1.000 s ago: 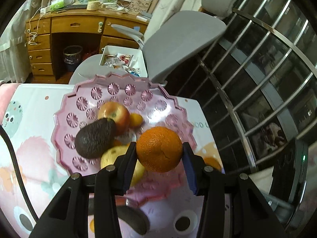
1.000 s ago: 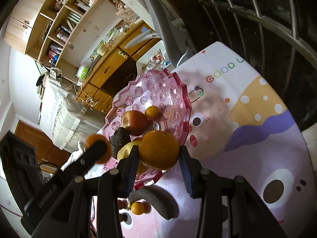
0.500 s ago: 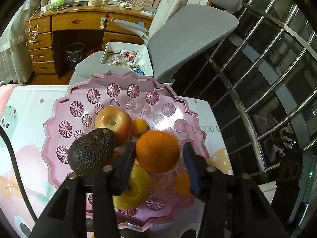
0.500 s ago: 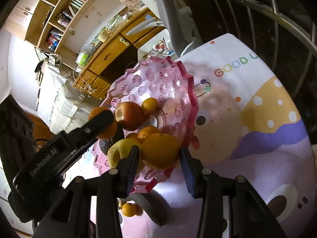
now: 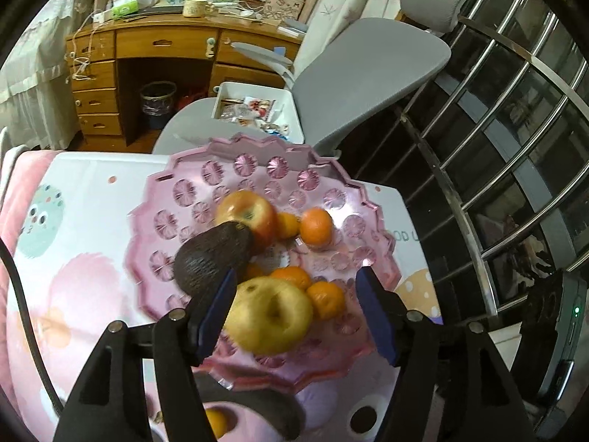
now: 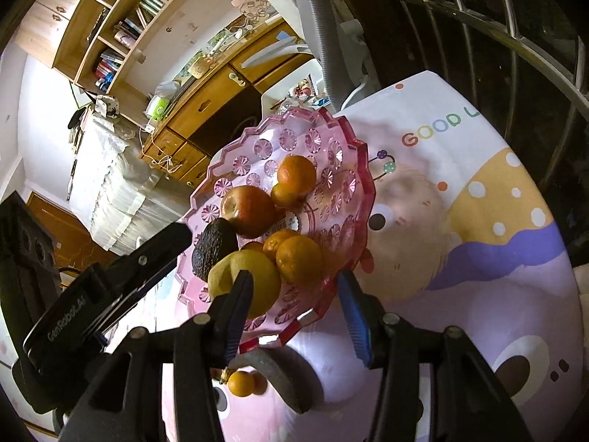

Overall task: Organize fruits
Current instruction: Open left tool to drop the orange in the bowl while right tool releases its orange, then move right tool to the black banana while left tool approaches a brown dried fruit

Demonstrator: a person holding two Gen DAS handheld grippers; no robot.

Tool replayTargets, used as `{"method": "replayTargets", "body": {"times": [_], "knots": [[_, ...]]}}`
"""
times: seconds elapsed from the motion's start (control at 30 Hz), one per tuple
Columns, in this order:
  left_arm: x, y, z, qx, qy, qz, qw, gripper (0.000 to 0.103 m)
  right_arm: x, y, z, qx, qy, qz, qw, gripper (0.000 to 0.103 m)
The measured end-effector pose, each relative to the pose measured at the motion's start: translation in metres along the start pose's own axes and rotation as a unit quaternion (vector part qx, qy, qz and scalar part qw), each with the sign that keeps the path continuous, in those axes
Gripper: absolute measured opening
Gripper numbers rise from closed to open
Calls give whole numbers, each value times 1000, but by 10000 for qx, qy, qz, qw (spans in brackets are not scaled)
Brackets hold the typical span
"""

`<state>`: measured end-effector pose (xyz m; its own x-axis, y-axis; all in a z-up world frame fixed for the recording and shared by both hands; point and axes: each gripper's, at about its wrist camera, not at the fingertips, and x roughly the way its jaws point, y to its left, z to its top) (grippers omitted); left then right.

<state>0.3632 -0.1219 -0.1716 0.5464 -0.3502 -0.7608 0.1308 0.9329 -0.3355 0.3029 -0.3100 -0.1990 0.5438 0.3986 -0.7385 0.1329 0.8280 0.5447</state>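
A bench under a cartoon-printed cloth carries a pink scalloped plate at its far edge, near the grey chair. On the plate lie, in falling size, a yellow apple at the near rim, a dark avocado to its left, a red apple behind that, and several oranges: one far orange beside the red apple and a near orange touching the yellow apple.

The left gripper hangs over the plate's near rim, jaws spread wide and holding nothing, with the yellow apple and near orange between its blue pads. The right gripper is likewise wide and bare, just above the same rim. A small orange lies on the cloth below it.
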Motion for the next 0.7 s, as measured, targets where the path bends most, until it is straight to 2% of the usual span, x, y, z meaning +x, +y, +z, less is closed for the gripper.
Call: {"method": "replayTargets", "body": {"times": [0.17, 0.3, 0.47, 0.7], "knots": [[-21, 18, -13, -103, -25, 146, 9998, 68, -7, 9, -10, -177, -73, -40, 9998, 49], [-37, 39, -26, -225, -11, 276, 9994, 69, -10, 19, -23, -451, -119, -70, 9989, 54], [-54, 68, -45, -397, 64, 480, 9980, 69, -8, 32, -37, -835, -39, -71, 9965, 56], [-67, 108, -73, -687, 315, 675, 9949, 69, -6, 51, -57, -1763, -58, -387, 9836, 56]]}}
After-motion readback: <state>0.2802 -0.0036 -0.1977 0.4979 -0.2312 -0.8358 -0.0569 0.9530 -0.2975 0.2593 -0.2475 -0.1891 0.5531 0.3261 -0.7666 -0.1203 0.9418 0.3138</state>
